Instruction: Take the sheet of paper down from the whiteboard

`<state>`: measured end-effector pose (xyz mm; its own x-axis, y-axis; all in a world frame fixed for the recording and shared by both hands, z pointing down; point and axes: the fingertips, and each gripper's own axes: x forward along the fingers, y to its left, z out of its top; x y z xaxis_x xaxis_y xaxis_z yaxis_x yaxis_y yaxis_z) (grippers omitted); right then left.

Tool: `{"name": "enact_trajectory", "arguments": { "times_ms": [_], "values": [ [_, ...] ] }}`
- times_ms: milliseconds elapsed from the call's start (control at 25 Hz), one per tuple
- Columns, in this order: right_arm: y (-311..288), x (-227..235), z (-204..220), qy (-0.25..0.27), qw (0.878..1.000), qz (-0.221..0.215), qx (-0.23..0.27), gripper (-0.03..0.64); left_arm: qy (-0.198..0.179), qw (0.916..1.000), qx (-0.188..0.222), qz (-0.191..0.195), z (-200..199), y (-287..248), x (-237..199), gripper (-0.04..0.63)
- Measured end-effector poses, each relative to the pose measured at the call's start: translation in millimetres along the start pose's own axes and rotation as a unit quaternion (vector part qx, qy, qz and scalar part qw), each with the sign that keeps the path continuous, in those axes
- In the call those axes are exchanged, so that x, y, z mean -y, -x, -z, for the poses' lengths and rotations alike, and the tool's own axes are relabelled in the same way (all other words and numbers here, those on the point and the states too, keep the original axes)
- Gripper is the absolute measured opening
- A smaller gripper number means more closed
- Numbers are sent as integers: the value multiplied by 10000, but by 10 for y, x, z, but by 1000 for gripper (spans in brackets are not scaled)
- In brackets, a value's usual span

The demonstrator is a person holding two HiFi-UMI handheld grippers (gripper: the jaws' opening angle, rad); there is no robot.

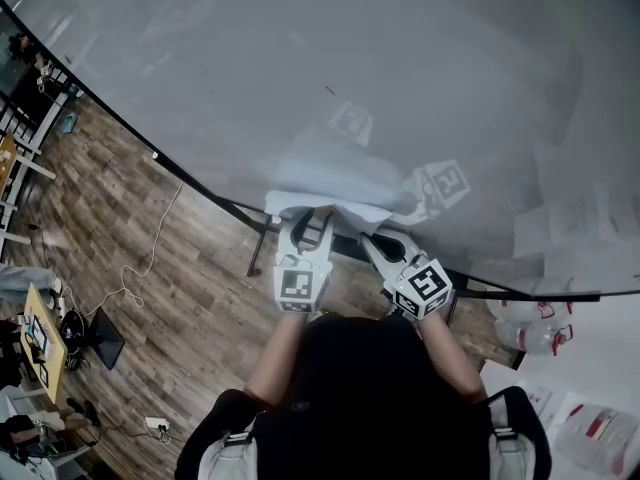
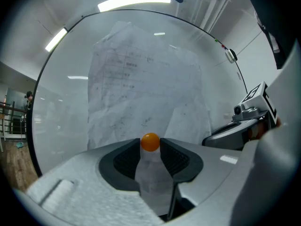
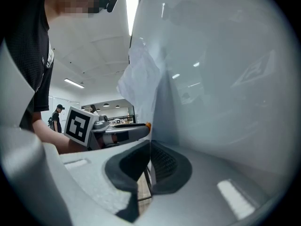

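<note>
A: Biggest thing first?
B: Looking at a whiteboard (image 1: pixel 300 58), spread over most of the head view, upright on a dark stand above a wood-plank floor (image 1: pixel 190 268)
A: Any sign of the sheet of paper (image 1: pixel 335 180)?
B: Yes, lies crumpled against the lower middle of the whiteboard, with faint print on it in the left gripper view. Bulges away from the board along its bottom edge and drapes over the tips of both grippers
A: And the left gripper (image 1: pixel 316 218)?
B: Points level at the board, just beside the right one, under the sheet's bottom edge. Stands with its jaws plainly apart in its own view, clamped on nothing, with the sheet's lower part straight ahead past the gap
A: Right gripper (image 1: pixel 374 238)?
B: Sits at the sheet's right side, tipped slightly down toward the board. Has its jaws brought together in its own view, with the sheet's side edge dropping edge-on into the seam between the dark pads. Looks clamped on that edge
A: Anything smaller?
B: A thin cable (image 1: pixel 150 258) across the floor, well to the left. Then a small orange ball (image 2: pixel 150 142), right between the left jaw tips, in front of the sheet. Contact with the pads: impossible to tell
</note>
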<state>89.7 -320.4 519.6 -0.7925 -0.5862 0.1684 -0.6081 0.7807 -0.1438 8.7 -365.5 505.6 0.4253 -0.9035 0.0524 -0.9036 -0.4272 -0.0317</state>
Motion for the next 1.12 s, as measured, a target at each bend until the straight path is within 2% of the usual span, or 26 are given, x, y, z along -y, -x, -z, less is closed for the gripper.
{"name": "enact_trajectory", "arguments": {
  "times_ms": [440,1120],
  "values": [
    [-7,36,-18,-22,10000,2,1,5,-22,9998,-69,-185,-20,-40,-7,135],
    [-1,11,-8,-174,9998,120,51,5,-59,9999,-116,77,28,16,26,133]
  ]
}}
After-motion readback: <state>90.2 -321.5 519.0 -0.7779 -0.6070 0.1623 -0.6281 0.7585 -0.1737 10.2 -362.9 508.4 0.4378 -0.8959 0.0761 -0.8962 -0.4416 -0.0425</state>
